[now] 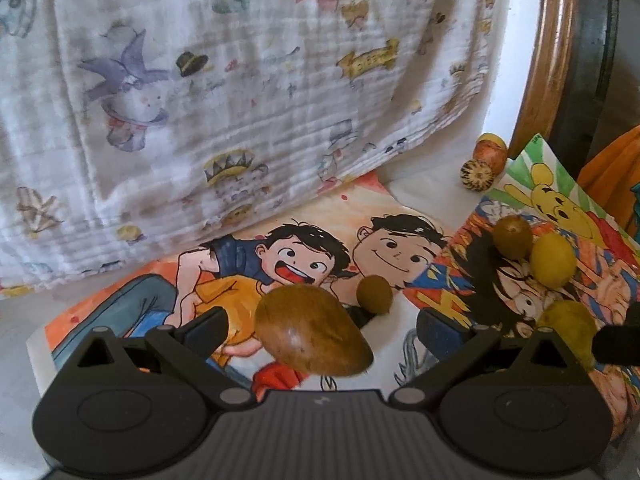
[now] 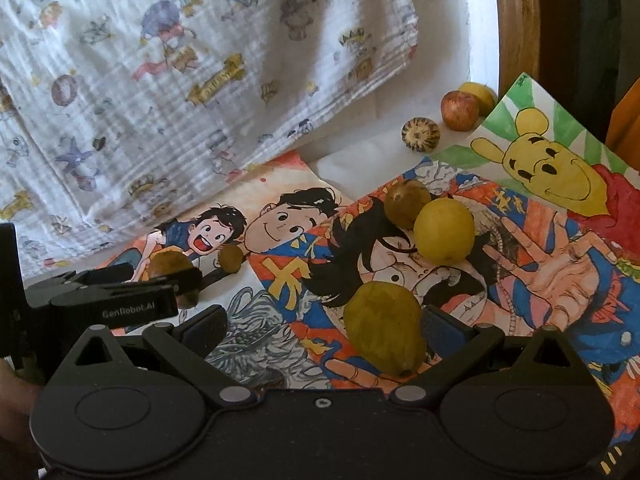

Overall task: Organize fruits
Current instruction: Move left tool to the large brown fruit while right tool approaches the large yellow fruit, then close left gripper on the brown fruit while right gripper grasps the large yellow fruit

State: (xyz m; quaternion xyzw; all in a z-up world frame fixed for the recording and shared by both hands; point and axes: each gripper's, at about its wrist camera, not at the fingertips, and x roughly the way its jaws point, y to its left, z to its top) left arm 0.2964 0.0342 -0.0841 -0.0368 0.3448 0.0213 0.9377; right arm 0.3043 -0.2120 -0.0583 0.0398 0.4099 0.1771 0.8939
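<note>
My left gripper (image 1: 324, 330) is open, and a large brown oval fruit (image 1: 312, 332) lies on a cartoon drawing (image 1: 160, 304) between its fingers, close to the left one. A small brown kiwi (image 1: 374, 294) sits just beyond it. My right gripper (image 2: 326, 330) is open around a yellow-green pear (image 2: 384, 328) that rests near its right finger (image 2: 444, 328). Beyond the pear, a round yellow fruit (image 2: 444, 232) touches another brown kiwi (image 2: 406, 202). In the right wrist view the left gripper's fingers (image 2: 176, 280) straddle the brown oval fruit (image 2: 170, 262).
A red apple (image 2: 460, 111), a yellow fruit (image 2: 478, 96) and a small striped melon (image 2: 420, 135) sit at the back right on white cloth. A printed blanket (image 2: 180, 80) hangs behind the drawings. A wooden frame (image 2: 516, 20) rises on the right beside a bear drawing (image 2: 560, 168).
</note>
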